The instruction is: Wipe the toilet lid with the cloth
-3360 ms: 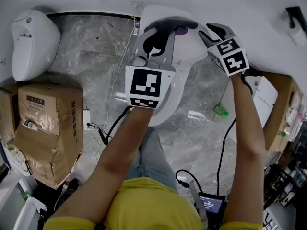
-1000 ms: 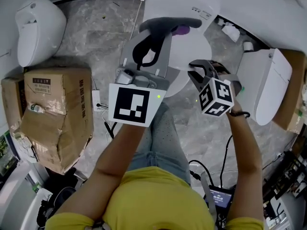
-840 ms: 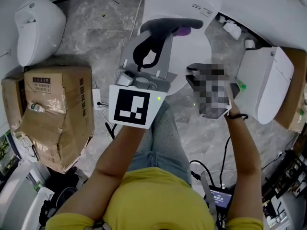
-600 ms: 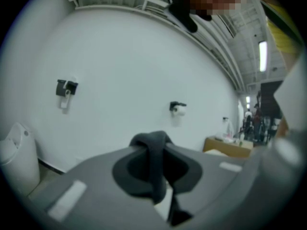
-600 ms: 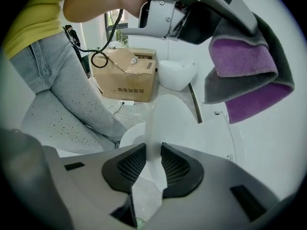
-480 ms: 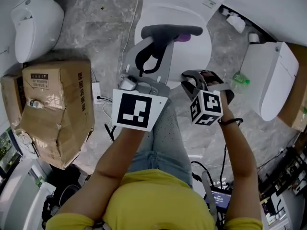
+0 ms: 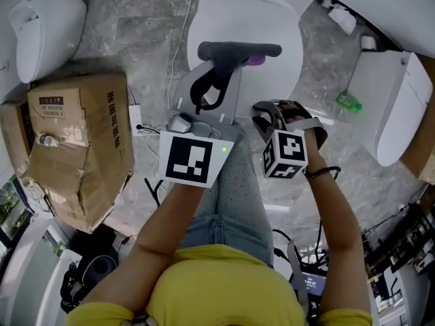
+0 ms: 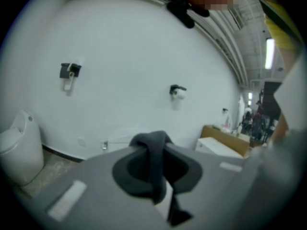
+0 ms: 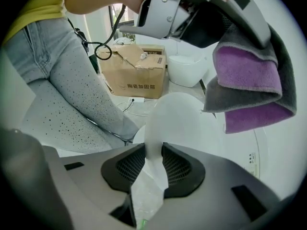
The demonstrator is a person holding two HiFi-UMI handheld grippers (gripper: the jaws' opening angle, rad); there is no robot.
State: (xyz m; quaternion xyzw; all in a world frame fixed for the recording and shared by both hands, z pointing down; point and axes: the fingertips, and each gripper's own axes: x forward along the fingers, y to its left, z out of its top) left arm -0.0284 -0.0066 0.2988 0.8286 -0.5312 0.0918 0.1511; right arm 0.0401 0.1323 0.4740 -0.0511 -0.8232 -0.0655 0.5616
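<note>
The white toilet lid (image 7: 245, 15) lies down over the bowl. My left gripper (image 7: 228, 58) hovers over its near half, shut on a folded grey and purple cloth (image 7: 238, 48). In the left gripper view a grey fold (image 8: 154, 162) is pinched between the jaws (image 8: 153, 174). In the right gripper view the cloth (image 9: 249, 80) hangs at upper right. My right gripper (image 7: 272, 113) points down at the lid's near edge. Its jaws (image 9: 152, 164) have just been opening and stand apart, with the white lid (image 9: 177, 114) showing in the gap.
A battered cardboard box (image 7: 75, 148) stands on the marble floor at left, with a white toilet (image 7: 41, 19) behind it. A white unit (image 7: 394, 107) and a green bottle (image 7: 348, 102) lie at right. Cables (image 7: 146, 175) trail near the person's jeans-clad leg (image 7: 234, 195).
Both grippers have sunk and drawn back toward the person. The right gripper went from the lid's far side to its near edge. The cloth stays in the left gripper.
</note>
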